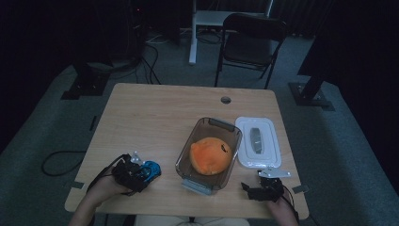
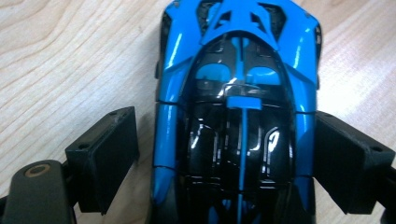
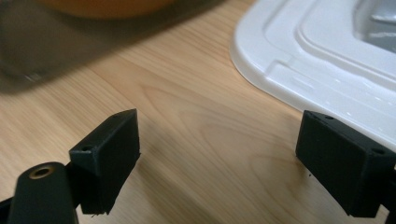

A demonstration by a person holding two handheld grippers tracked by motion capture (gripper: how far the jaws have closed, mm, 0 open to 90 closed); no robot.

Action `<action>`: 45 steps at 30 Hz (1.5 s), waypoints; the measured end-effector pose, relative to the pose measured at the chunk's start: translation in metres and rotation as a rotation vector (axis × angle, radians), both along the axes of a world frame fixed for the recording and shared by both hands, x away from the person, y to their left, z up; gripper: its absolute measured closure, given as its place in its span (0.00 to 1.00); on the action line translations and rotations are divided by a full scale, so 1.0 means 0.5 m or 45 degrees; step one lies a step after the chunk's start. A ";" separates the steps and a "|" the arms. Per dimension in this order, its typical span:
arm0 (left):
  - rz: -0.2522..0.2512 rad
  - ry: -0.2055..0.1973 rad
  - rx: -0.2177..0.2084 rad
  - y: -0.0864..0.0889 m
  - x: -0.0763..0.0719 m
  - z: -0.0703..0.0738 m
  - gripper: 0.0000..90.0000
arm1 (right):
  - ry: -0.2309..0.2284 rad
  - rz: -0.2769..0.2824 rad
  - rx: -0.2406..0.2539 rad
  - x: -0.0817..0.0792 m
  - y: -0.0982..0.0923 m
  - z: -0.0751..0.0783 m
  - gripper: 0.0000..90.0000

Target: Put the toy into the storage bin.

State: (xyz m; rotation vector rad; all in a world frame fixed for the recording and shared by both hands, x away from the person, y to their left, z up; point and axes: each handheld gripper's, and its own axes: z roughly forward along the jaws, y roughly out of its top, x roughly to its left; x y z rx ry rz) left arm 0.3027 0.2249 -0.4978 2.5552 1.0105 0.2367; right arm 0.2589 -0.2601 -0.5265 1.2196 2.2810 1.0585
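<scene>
**Lining up on the toy car**

I have my left gripper [image 2: 224, 154] set over the blue toy car [image 2: 238, 112], jaws spread wide with the car's body lying between them. In the left gripper view the right jaw sits just against the car's flank, or very near it; the left jaw stands apart from the other side, with bare wood showing in the gap. So I judge this as the grasp step: straddled, not yet pinched. The car rests on the table [image 1: 155, 108] near its front-left edge, well apart from the clear container [image 1: 209, 155] in the middle.

That container already holds an orange plush toy [image 1: 211, 155], and its white lid [image 1: 258, 141] lies flat on the table just beside it, to the right. My right gripper [image 3: 219, 154] hovers low over the wood near the lid's near corner, jaws open and holding nothing.

Next, as I read it, I need to close the left jaws evenly on the car's sides, so it does not skid or twist away on its wheels, then lift it clear. If it is bound for the container, room beside the plush looks tight.
</scene>
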 end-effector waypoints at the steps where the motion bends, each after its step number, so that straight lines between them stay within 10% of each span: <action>1: -0.011 0.000 0.000 0.000 0.000 0.001 0.16 | 0.001 0.010 0.011 0.000 0.004 0.001 0.15; 18: -0.039 -0.007 -0.059 0.002 -0.001 0.014 0.30 | -0.028 0.197 0.052 0.005 0.113 0.011 0.15; 45: 0.007 0.005 -0.077 0.022 0.015 0.040 0.32 | -0.062 0.192 0.003 0.048 0.255 0.017 0.14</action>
